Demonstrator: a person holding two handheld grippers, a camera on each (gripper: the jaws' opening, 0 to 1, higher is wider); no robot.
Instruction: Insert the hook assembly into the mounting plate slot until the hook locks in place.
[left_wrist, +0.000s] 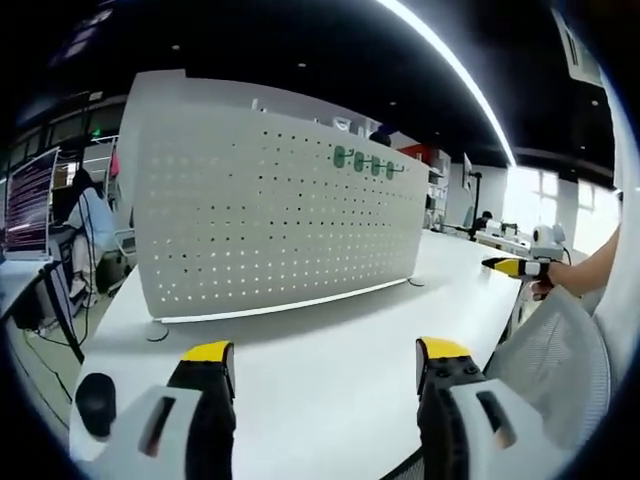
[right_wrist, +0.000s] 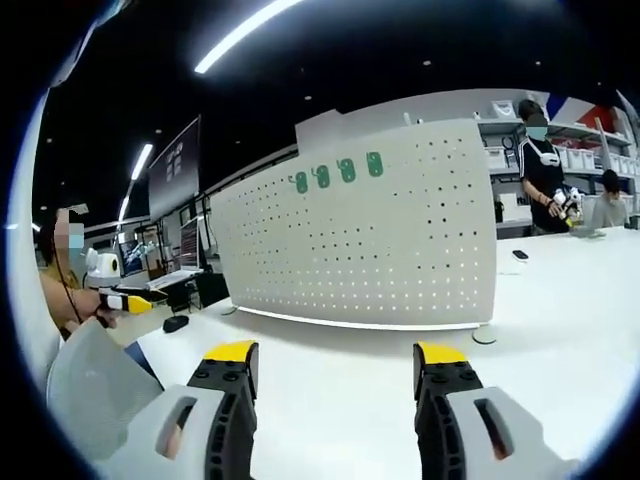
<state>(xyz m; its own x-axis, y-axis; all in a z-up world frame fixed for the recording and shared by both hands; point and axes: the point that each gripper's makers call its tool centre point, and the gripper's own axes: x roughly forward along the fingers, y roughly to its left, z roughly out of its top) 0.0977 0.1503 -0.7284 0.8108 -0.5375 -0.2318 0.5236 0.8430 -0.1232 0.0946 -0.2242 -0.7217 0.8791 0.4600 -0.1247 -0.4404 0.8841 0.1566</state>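
The pegboard (left_wrist: 270, 215) is looking like matt white perforated metal; the tabletop (left_wrist: 330, 370) is showing smooth, slightly glossy white; green hooks (right_wrist: 338, 172) are looking plastic.

White desk (left_wrist: 330, 370), wide, bare top. Dark ceiling w/ long strip light (left_wrist: 450, 65). Bright windows (left_wrist: 560, 205) far side. Computer monitor (left_wrist: 30, 205) on neighbouring desk. Storage shelves w/ boxes (right_wrist: 575, 150) along back wall. White mesh chair back (left_wrist: 555, 365) near desk edge.
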